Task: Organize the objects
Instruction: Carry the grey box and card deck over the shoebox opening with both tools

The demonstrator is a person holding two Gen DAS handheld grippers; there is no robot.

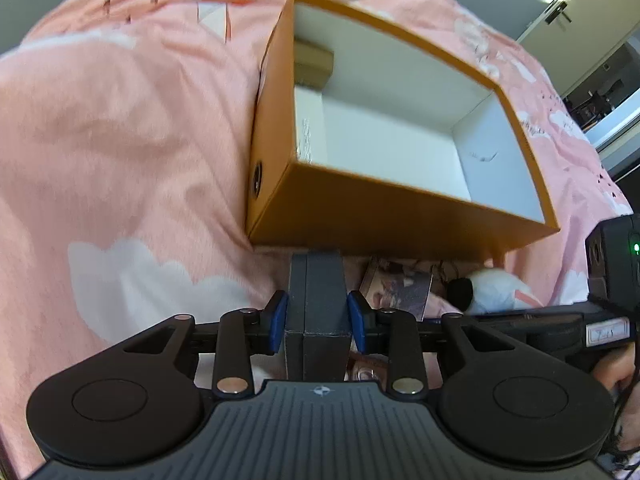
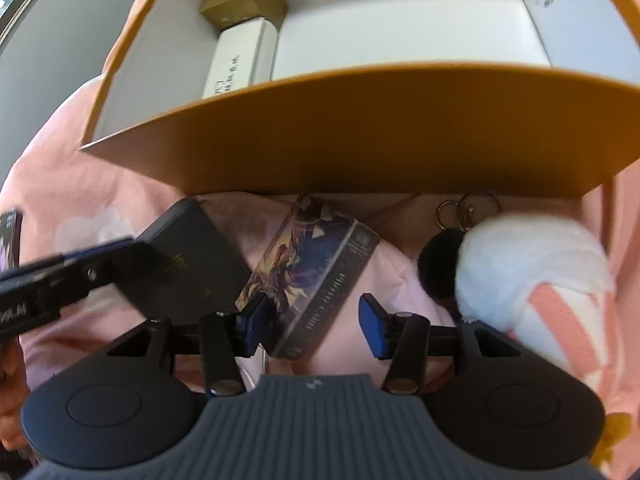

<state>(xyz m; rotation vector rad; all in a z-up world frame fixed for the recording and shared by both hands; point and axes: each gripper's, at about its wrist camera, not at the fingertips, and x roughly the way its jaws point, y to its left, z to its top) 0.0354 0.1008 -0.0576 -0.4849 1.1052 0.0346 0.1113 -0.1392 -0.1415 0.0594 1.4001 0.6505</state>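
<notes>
Now the left gripper point(image 1: 317, 322) fingers squeeze the dark box point(image 1: 316, 312), ready for the orange box point(image 1: 400, 212) at twelve o'clock; the right gripper point(image 2: 316, 326) fingers gape around the picture card box point(image 2: 312, 272).

The left gripper point(image 1: 318, 322) points steeply down, its blue pads clamped on a dark box; the right gripper point(image 2: 316, 322), angled alike, stands parted.

Orange box point(image 2: 360, 136) mostly bare inside, free beyond two small boxes point(image 2: 244, 32) along its left wall.
</notes>
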